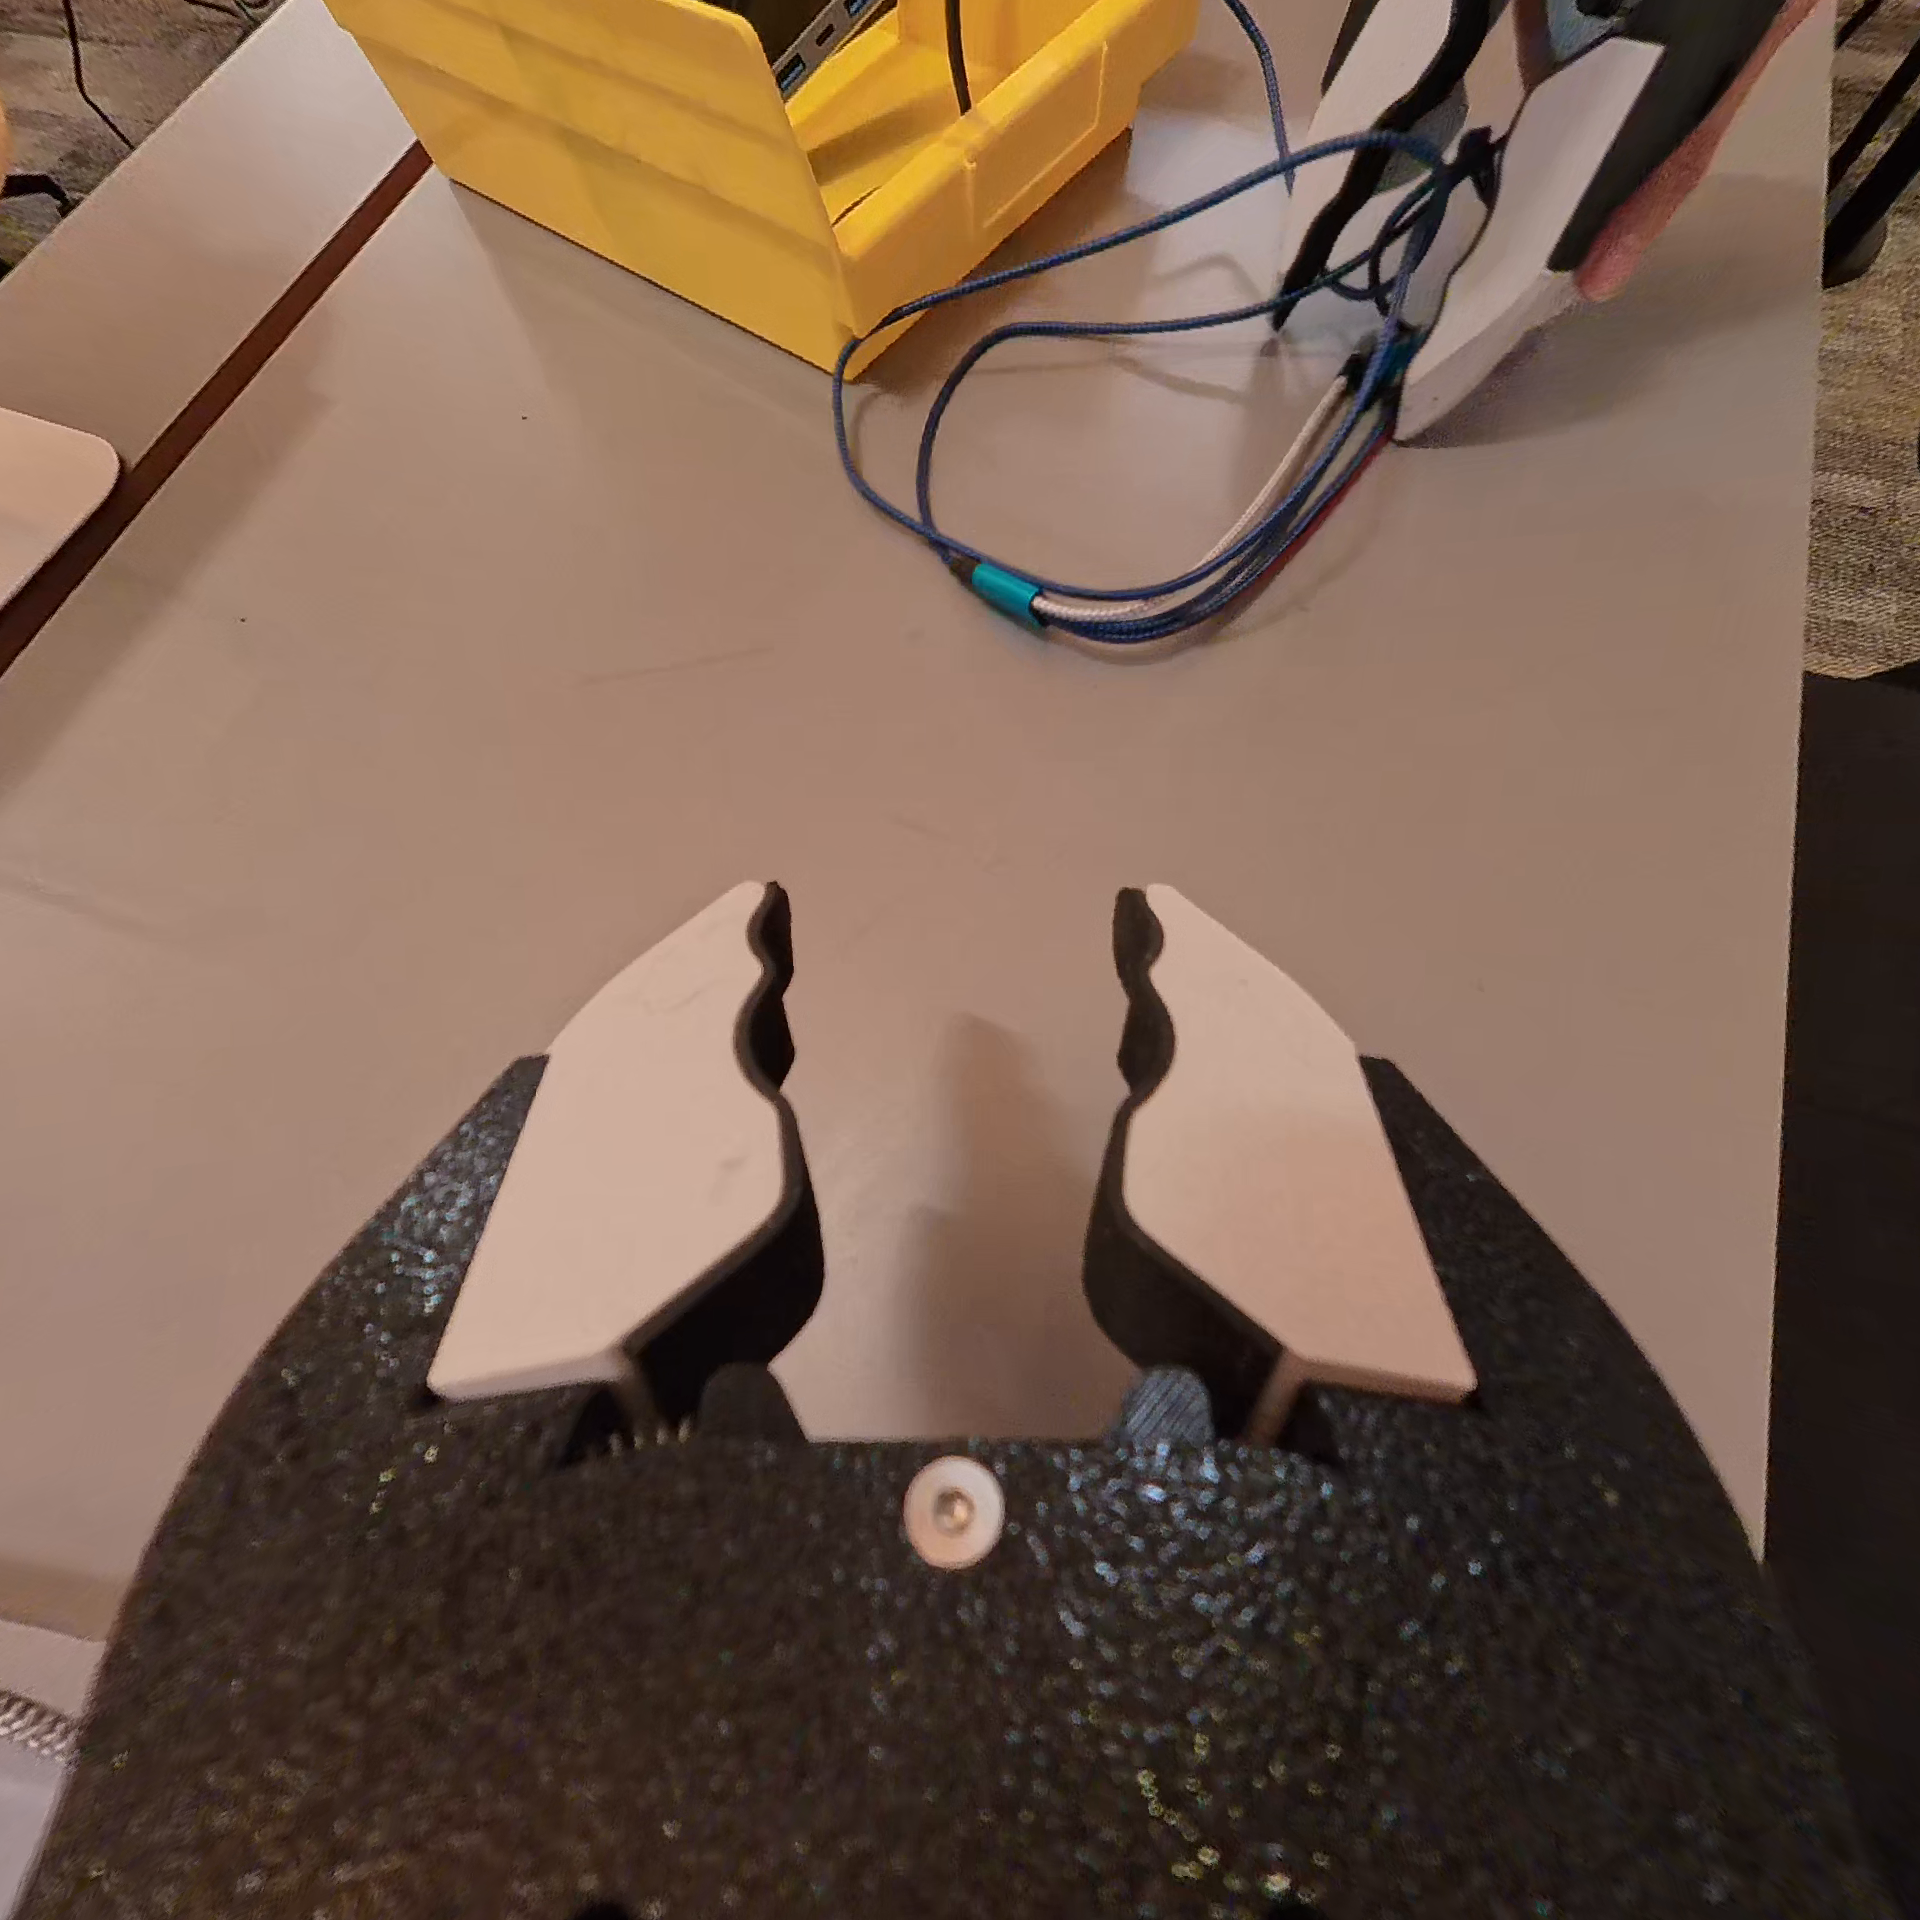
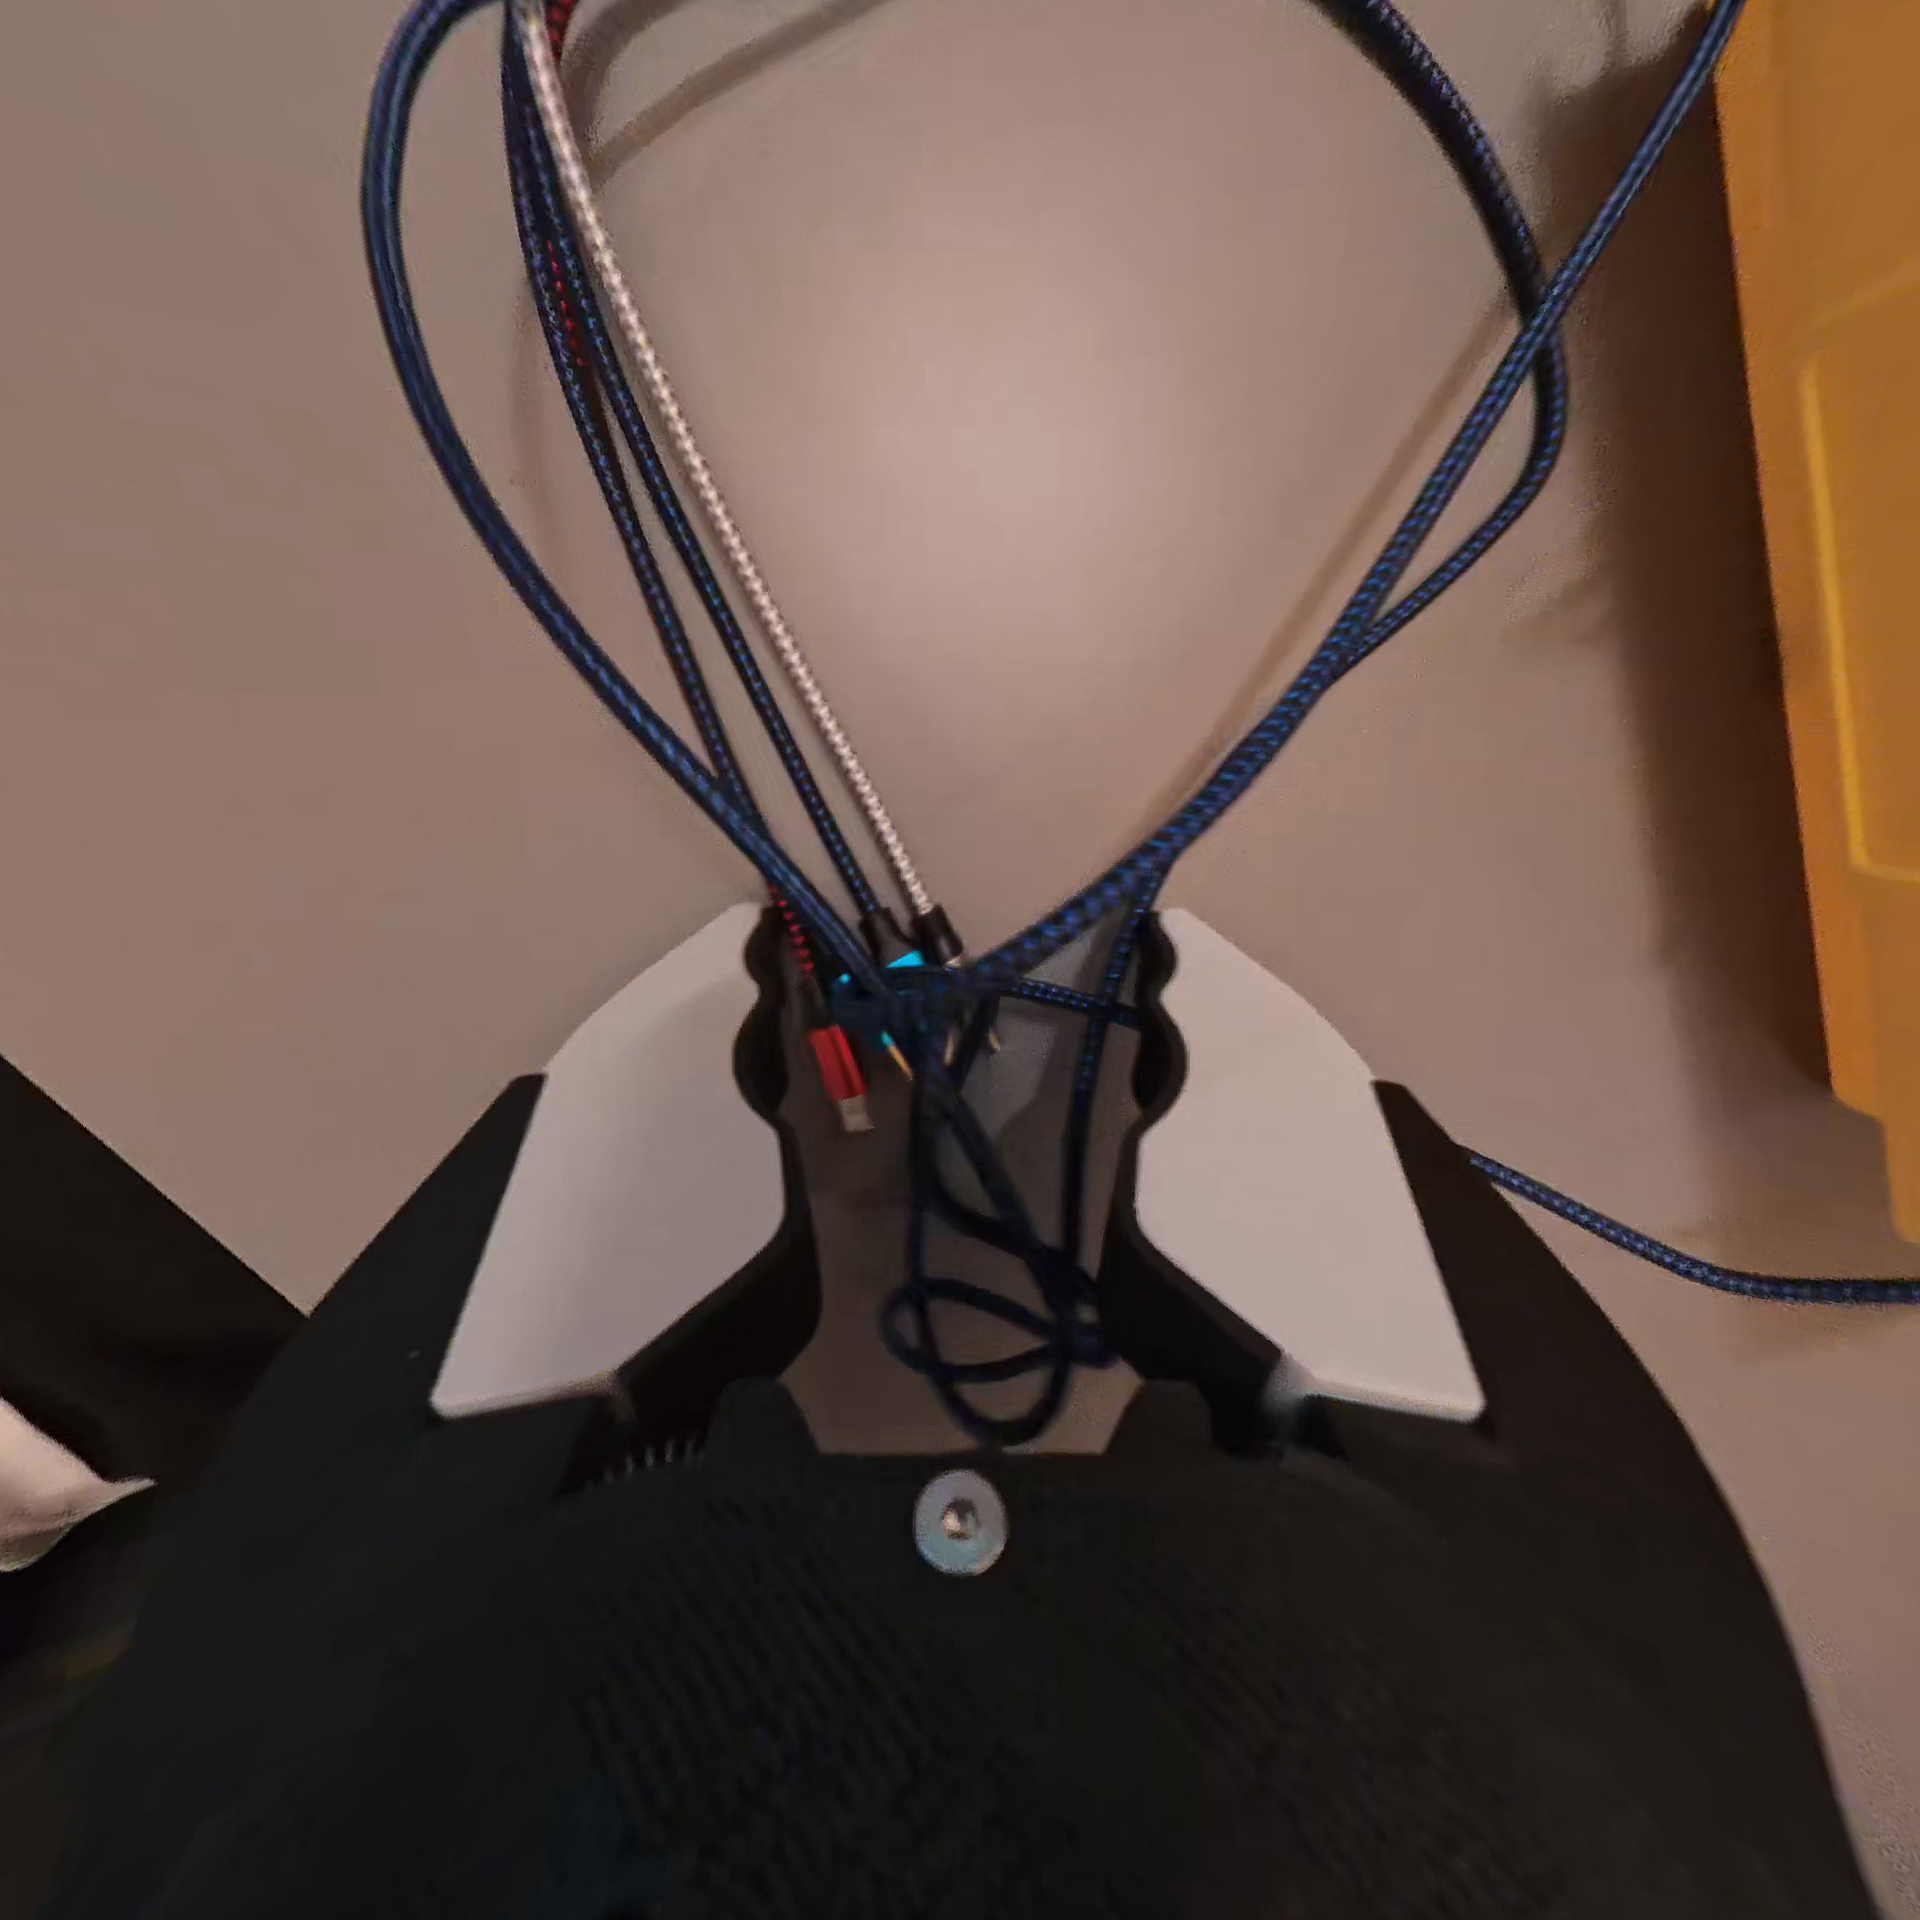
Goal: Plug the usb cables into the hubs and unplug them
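Left gripper (image 1: 951, 935): level above the grey table (image 1: 520, 727), jaws apart, holding nothing.
Right gripper (image 2: 956, 956): tilted down, jaws apart, braided cables (image 2: 665, 644) hanging loose between them.
Yellow bin (image 1: 727, 156): beside the cables.

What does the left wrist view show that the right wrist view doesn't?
Only the left wrist view: the hub inside the bin, the teal sleeve joining the cables, and the left tool, open and empty over bare table.

Only the right wrist view: the red plug and other cable ends loose between the right tool's fingers.

Both: the blue cables, the yellow bin, and the right tool, open.
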